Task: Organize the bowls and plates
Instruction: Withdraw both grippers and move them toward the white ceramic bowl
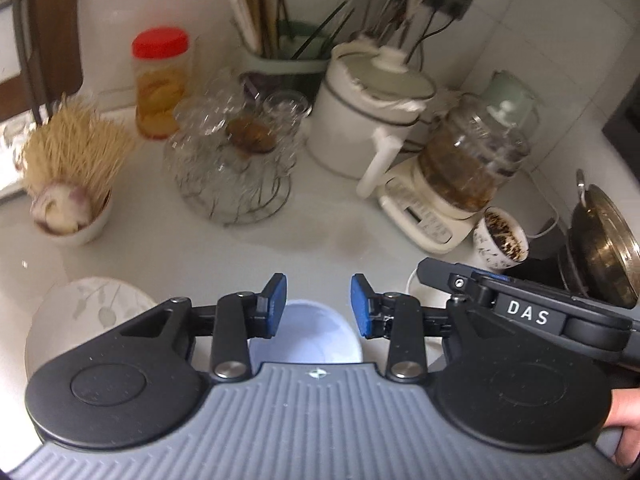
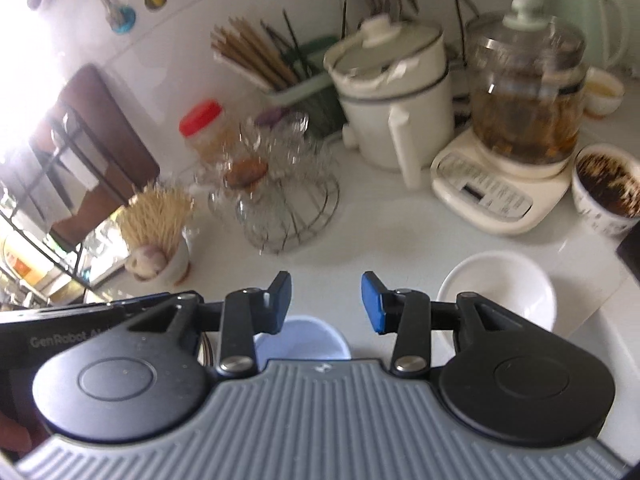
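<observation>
A pale blue bowl (image 1: 316,334) sits on the white counter just below my left gripper (image 1: 319,306), which is open and empty above it. A white plate with a leaf pattern (image 1: 88,312) lies to its left, partly hidden by the gripper body. The same blue bowl (image 2: 302,340) shows under my right gripper (image 2: 326,304), also open and empty. A plain white bowl (image 2: 498,290) stands to the right of the right gripper; only its edge (image 1: 420,292) shows in the left wrist view, behind the other gripper's body.
At the back stand a wire rack of glasses (image 1: 232,160), a toothpick cup with garlic (image 1: 68,196), a red-lidded jar (image 1: 160,80), a white pot (image 1: 368,112), a glass tea kettle on its base (image 2: 516,120), a patterned cup (image 2: 606,192) and a metal pan (image 1: 600,248).
</observation>
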The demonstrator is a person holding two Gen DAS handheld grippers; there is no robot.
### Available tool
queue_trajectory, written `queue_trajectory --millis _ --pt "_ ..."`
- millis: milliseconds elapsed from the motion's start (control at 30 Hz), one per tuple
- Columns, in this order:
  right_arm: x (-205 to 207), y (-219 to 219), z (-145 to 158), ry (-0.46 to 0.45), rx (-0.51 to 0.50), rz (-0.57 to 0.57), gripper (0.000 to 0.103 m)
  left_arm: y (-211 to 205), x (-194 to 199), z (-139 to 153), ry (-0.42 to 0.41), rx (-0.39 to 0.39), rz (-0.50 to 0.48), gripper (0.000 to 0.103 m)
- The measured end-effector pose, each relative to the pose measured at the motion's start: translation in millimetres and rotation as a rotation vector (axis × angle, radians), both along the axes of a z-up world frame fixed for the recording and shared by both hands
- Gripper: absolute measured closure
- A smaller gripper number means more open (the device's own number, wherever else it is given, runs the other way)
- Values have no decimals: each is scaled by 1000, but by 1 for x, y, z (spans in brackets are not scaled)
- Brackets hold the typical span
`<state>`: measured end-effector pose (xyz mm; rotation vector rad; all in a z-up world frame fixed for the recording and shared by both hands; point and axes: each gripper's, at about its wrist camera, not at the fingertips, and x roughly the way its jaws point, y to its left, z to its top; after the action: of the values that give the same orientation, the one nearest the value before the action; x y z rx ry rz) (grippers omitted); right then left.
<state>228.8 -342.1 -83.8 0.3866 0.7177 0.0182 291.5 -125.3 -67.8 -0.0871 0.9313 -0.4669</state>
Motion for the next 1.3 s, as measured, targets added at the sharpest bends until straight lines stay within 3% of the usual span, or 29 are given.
queue_trajectory --millis 267,433,867,1300 --pt "-22 -8 16 -61 -43 -39 60 -16 -15 21 -95 -15 -53 62" --pt "-34 -23 19 -68 -49 -101 60 -35 -18 22 -103 -18 -104 62" --pt "-44 -57 2 -11 -22 -220 60 -77 -18 8 -57 9 -222 57" --pt "-53 -108 -28 75 27 -355 60 -111 8 -28 57 53 -232 54"
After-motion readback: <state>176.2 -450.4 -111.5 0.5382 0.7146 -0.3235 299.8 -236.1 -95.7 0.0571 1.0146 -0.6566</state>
